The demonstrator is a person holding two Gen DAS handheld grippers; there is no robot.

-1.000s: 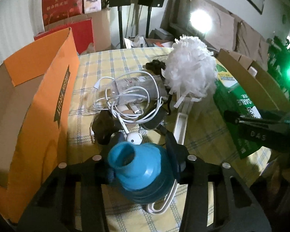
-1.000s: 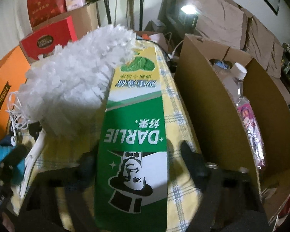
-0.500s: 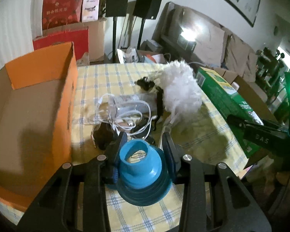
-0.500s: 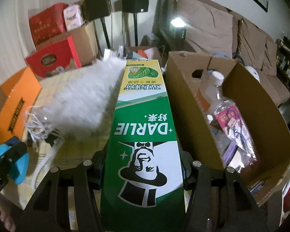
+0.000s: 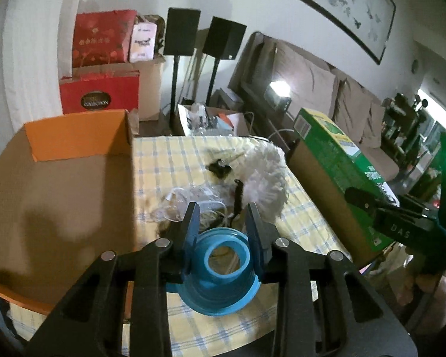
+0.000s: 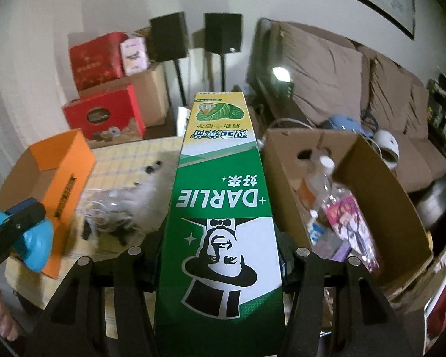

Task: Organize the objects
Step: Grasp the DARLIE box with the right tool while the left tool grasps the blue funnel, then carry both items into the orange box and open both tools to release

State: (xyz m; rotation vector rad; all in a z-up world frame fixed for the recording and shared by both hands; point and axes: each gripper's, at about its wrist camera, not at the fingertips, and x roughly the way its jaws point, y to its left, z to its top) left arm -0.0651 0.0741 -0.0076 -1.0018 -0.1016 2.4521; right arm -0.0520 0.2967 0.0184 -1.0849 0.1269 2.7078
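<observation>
Two hand-held claws are lifted above a worktop [image 5: 169,160] covered in a yellow and blue checked cloth, each carrying one item.

The left claw [image 5: 221,226] pinches a round blue soft-plastic collapsible cup [image 5: 220,270] between its fingers, open mouth facing the camera. An open orange cardboard box [image 5: 74,136] sits just to its left and looks empty in the part that shows.

The right claw [image 6: 220,247] is pressed against the sides of a long green, white and yellow cardboard toothpaste carton marked DARLIE [image 6: 220,208], which points straight ahead of it. An open brown cardboard box [image 6: 371,184] lies just to its right.

As a judgement, the sorting is partly done: the brown box already holds a clear plastic bottle [image 6: 327,184] and a pink packet [image 6: 351,223], while neither carried item has been set down. Ahead of the left claw, a fluffy white duster [image 5: 267,178], a tangle of white cable [image 5: 193,205] and small black items [image 5: 220,168] remain on the cloth.

Only the right view looks inside the brown box. Only the left view shows the orange box's bare interior, the duster sharply, and the carton's brown underside.
</observation>
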